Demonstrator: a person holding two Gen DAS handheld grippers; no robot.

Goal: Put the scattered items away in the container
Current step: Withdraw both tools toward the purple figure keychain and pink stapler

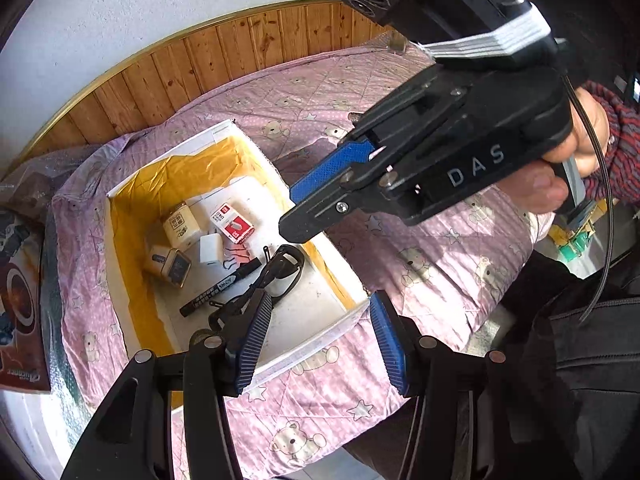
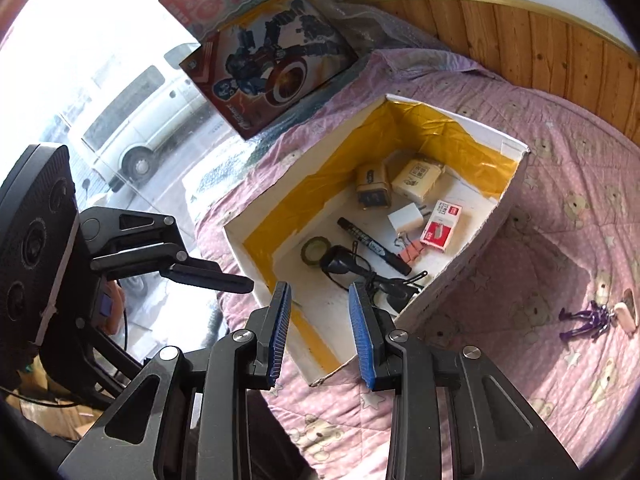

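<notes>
Box [image 2: 472,280] ahead of both grippers' spread, empty fingers [image 2: 280,320] looks mostly packed; purple figure [image 2: 586,320] right of them's left out.

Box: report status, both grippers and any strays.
Left gripper open, empty. Right gripper open, empty. Box holds most items. Purple figure on quilt.

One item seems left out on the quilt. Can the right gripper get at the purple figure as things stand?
Probably yes. The purple figure lies in the open on the quilt, outside the box, and the right gripper is open and empty.
</notes>
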